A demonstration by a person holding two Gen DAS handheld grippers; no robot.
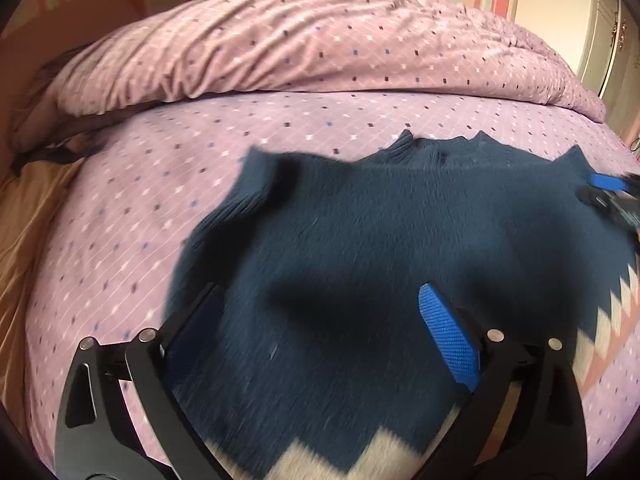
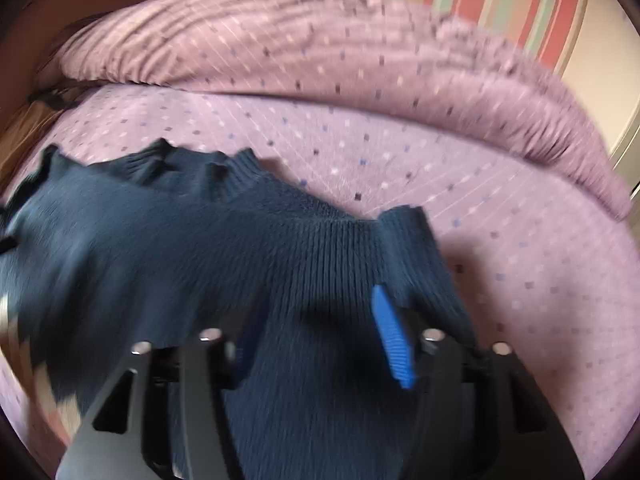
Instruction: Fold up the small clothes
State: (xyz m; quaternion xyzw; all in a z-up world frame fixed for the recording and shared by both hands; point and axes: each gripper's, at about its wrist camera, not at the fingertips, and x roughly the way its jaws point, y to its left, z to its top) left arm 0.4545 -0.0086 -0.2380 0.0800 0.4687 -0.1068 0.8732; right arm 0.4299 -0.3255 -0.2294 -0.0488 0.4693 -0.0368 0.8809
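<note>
On the lilac bedsheet (image 1: pixel 160 184), a navy knitted sweater (image 1: pixel 360 232), spread flat.

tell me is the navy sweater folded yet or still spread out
Spread out: the navy sweater lies flat on the bedsheet, collar and both short sleeves showing.

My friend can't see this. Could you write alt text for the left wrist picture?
A navy knitted sweater lies spread on a lilac patterned bedsheet. The left claw hangs wide open above it, and a rumpled duvet sits behind.
</note>
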